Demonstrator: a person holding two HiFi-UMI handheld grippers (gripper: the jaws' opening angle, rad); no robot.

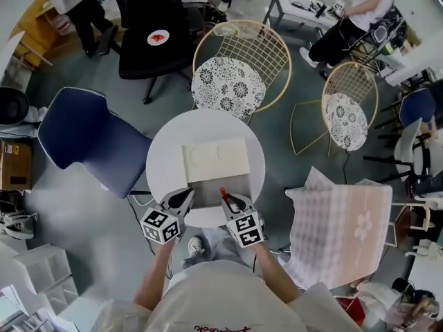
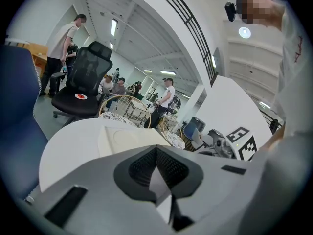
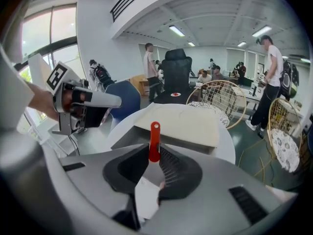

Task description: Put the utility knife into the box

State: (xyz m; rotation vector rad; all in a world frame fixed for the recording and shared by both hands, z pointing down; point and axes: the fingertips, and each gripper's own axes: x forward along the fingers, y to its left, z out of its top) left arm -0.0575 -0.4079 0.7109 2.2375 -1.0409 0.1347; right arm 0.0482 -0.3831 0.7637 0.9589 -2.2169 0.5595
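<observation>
The right tool (image 3: 155, 153) clamps the utility knife (image 3: 154, 135) above the box (image 3: 188, 124); left tool (image 2: 156, 153) seemingly closed, empty

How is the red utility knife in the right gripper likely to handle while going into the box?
The utility knife looks slim and rigid, standing straight out of the right gripper, so it is probably light. Clamped near one end, it may pivot between the pads. It looks smooth, so it could slide once dropped in the box.

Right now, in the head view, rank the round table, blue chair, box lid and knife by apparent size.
Largest first: round table; blue chair, farther from the camera; box lid; knife, mostly hidden.
</observation>
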